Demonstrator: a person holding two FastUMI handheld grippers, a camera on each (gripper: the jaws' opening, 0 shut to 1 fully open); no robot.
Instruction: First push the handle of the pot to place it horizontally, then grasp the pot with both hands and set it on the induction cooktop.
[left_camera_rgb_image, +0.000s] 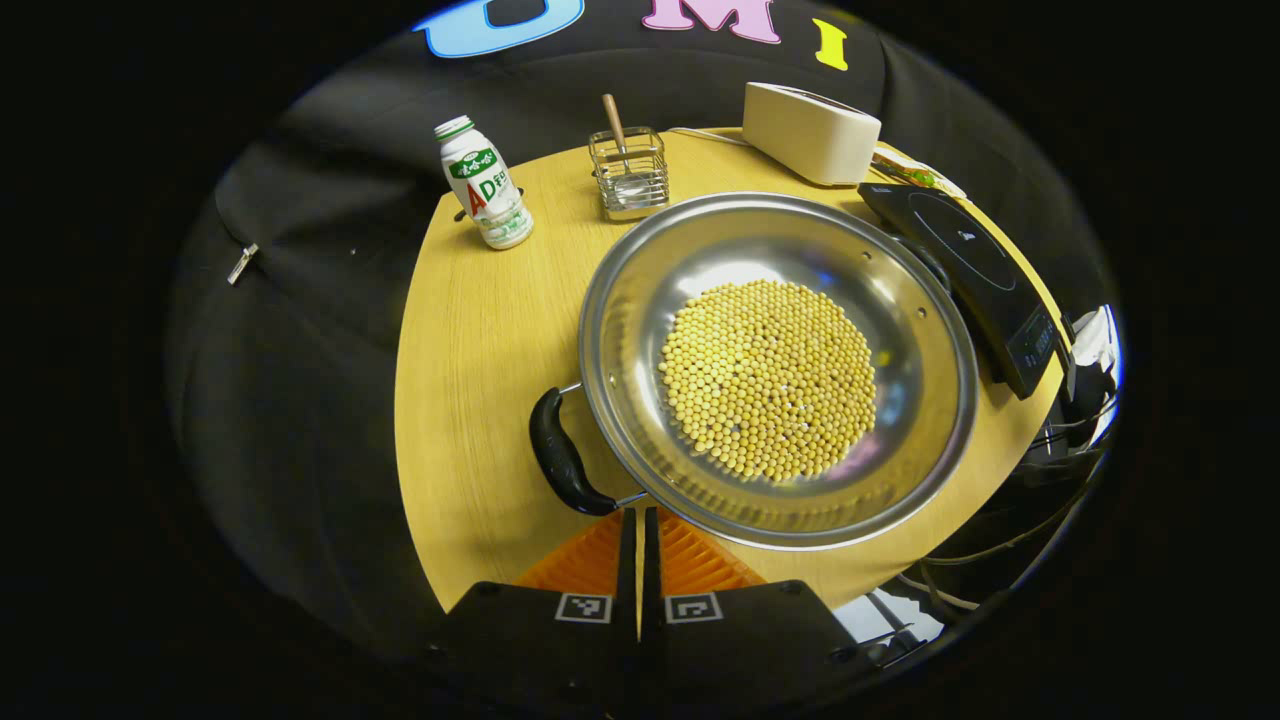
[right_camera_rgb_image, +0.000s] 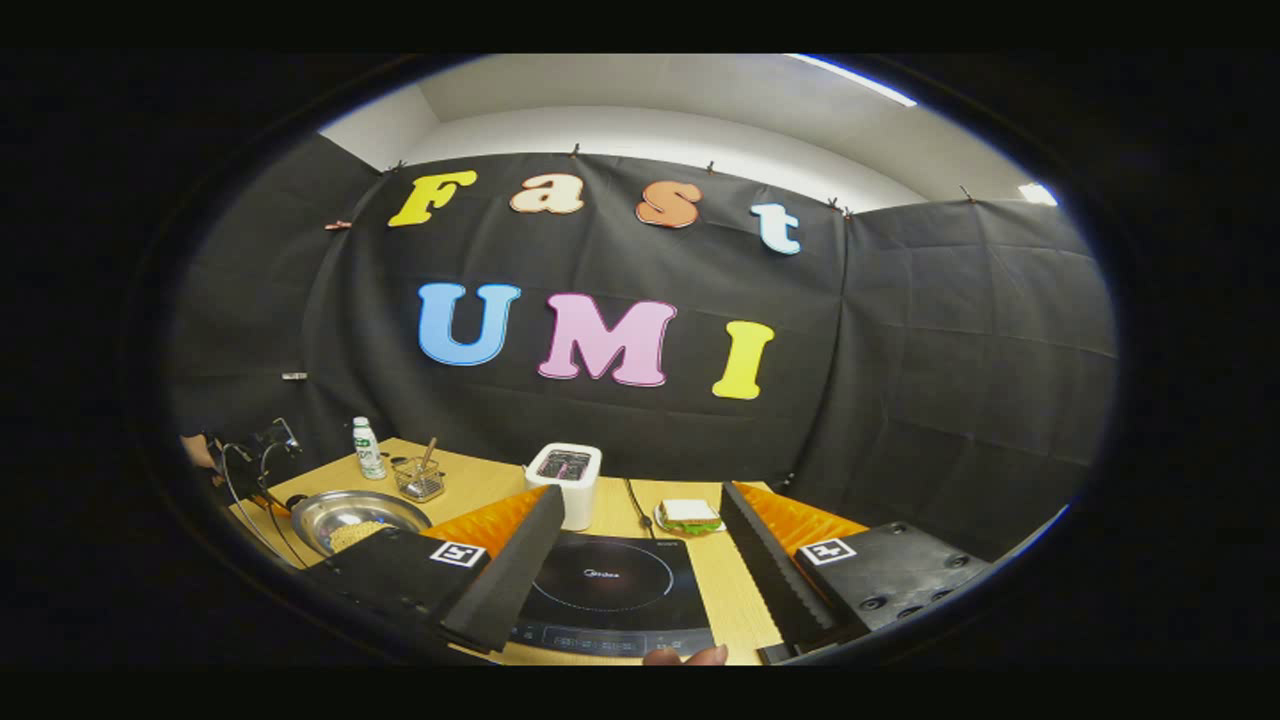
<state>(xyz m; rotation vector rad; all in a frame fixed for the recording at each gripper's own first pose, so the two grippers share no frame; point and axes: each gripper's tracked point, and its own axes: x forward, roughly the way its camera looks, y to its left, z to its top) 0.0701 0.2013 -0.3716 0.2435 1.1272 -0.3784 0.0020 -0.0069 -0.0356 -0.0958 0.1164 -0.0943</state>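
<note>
Left to right on the worktop (left_camera_rgb_image: 470, 330):

- Drink bottle (left_camera_rgb_image: 484, 196) upright near the far left edge, out of the way.
- Wire basket (left_camera_rgb_image: 629, 172) beside it, holds a wooden-handled utensil, rest unclear.
- Pot (left_camera_rgb_image: 778, 368) mid-worktop toward the near edge, bottom covered in yellow beans (left_camera_rgb_image: 768, 378). Loaded, so judged to need a level two-sided lift.
- Left claw (left_camera_rgb_image: 638, 530) clenched, fingers together, holding nothing, tips right at the lower end of the pot's black handle (left_camera_rgb_image: 558, 455). Reads as set up for a push, not a grasp.
- Toaster (left_camera_rgb_image: 808, 132) at the far edge.
- Induction cooktop (right_camera_rgb_image: 600, 592) at the right edge, top bare, ready for the pot.
- Right claw (right_camera_rgb_image: 640, 560) released, fingers wide, hovering over the cooktop.
- Sandwich (right_camera_rgb_image: 688, 514) on a plate behind the cooktop.
</note>
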